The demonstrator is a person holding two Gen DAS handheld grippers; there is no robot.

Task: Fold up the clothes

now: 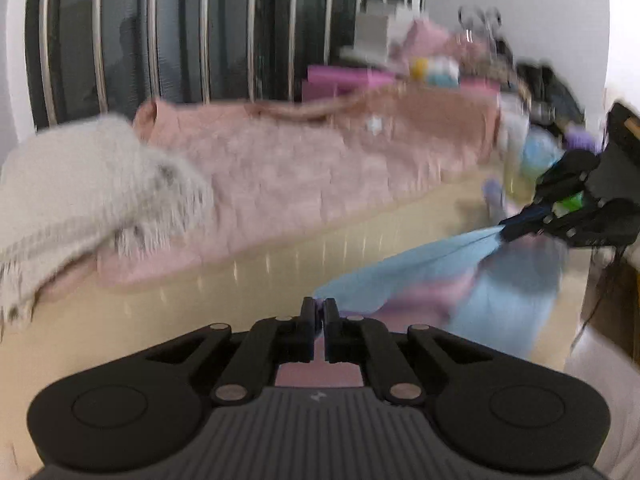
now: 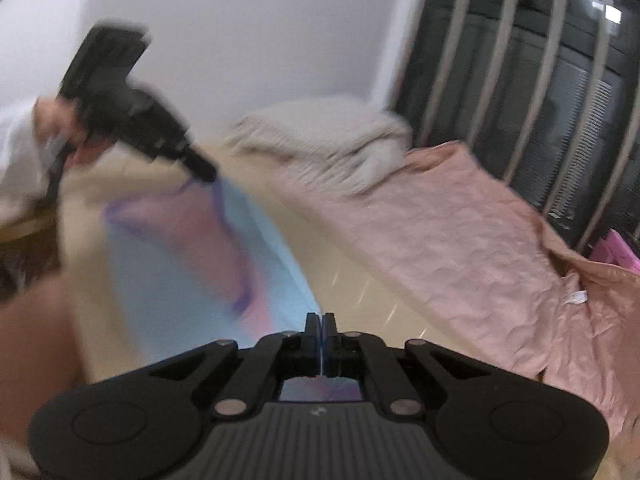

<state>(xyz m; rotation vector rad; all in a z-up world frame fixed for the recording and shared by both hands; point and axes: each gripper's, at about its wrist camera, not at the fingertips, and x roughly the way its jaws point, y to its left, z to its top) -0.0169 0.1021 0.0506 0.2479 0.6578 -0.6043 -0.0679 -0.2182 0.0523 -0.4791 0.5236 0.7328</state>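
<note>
A light blue and pink garment (image 1: pixel 460 280) hangs stretched in the air between my two grippers, above a cream surface (image 1: pixel 160 320). My left gripper (image 1: pixel 319 308) is shut on one corner of it. My right gripper (image 2: pixel 321 322) is shut on another corner; it also shows at the right of the left wrist view (image 1: pixel 508 232), pinching the blue edge. In the right wrist view the garment (image 2: pixel 192 248) is blurred and runs up to the left gripper (image 2: pixel 208 174), held by a hand.
A pink quilted blanket (image 1: pixel 320 168) lies along the far side, also in the right wrist view (image 2: pixel 460 240). A fluffy white throw (image 1: pixel 80 184) lies on its end (image 2: pixel 328 136). Pink boxes and clutter (image 1: pixel 440 68) stand at the back right. A barred dark window (image 1: pixel 200 32) is behind.
</note>
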